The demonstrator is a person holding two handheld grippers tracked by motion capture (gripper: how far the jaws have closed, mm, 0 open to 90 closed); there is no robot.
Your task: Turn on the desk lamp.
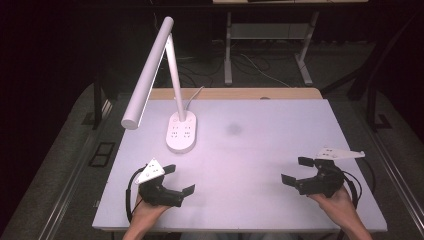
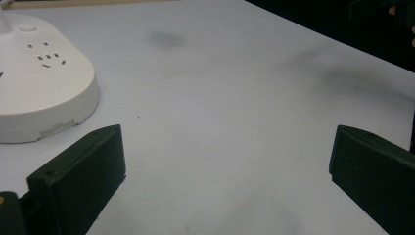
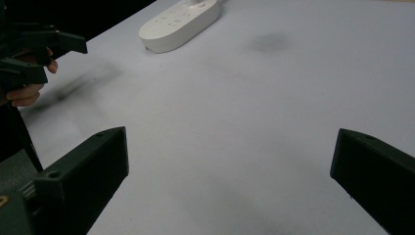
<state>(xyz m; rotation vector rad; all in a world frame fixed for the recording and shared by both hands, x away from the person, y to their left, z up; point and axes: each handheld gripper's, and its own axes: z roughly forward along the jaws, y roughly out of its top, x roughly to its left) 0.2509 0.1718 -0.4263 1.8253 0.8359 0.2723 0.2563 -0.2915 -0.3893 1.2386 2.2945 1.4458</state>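
Observation:
A white desk lamp [image 1: 150, 70] rises from an oval base [image 1: 181, 133] with sockets on top, at the table's left middle; the same base [image 2: 39, 83] lies at the upper left of the left gripper view, and the base [image 3: 178, 24] lies far off in the right gripper view. My left gripper [image 1: 179, 180] rests near the front left edge, open, with nothing between its jaws. My right gripper [image 1: 296, 171] sits at the front right, open and empty too. Farther off in the right gripper view, at its left edge, the left gripper [image 3: 46, 56] is held in a hand.
The white table top [image 1: 250, 150] carries a faint dark smudge [image 1: 233, 129] near its middle. A white cable [image 1: 192, 97] runs from the lamp base over the back edge. Desk legs and cables stand on the floor behind [image 1: 265, 60].

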